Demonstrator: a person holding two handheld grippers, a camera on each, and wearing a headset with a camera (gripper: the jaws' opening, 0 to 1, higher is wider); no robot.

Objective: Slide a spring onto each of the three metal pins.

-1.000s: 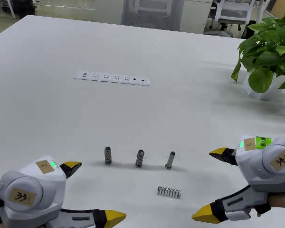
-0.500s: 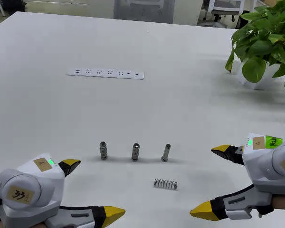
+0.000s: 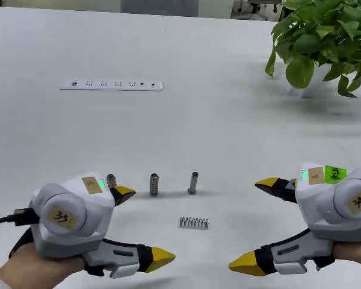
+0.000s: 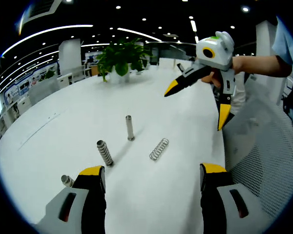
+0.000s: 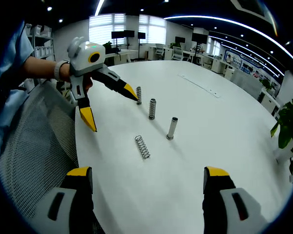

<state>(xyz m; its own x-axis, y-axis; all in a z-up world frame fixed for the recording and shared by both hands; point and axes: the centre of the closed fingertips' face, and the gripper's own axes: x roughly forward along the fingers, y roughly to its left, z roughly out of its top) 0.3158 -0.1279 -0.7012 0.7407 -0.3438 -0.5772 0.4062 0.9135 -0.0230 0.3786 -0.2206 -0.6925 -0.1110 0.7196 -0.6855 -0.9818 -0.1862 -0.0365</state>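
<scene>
Head view, nearest first. The white-and-grey left gripper (image 3: 145,226) w/ yellow-tipped black jaws is being held by a hand (image 3: 30,271) at approx 7 o'clock. Its jaws are gaping wide and gripping nothing. The matching white-and-grey right gripper (image 3: 248,223) is being held at approx 5 o'clock, jaws also spread wide w/ nothing btwn them. Both are hanging low over the white tabletop (image 3: 228,120), tips pointing inward toward each other.

The small loose steel coil spring (image 3: 194,223) is lying flat on the table at 6 o'clock of frame ctr, btwn the two grippers and touching neither.

Just beyond it, three upright pins are standing in a row running 9-to-3. At the 3 o'clock end the bare grey metal pin (image 3: 193,182) is standing at 12 o'clock from the loose spring, near but apart. The middle pin wearing a coil spring (image 3: 154,184) is sitting at the bare pin's 9 o'clock. The far-left sprung pin (image 3: 111,180) is peeking out just beside the left gripper's upper jaw tip, partly hidden; contact, can't tell.

Further out, the long white power strip (image 3: 111,85) is lying at approx 11 o'clock, well apart from the pins. The green leafy potted plant (image 3: 319,36) is sitting at approx 2 o'clock.

In the left gripper view the loose spring is lying ahead btwn the gripper's own jaws, w/ the right gripper coming in at 1 o'clock.
</scene>
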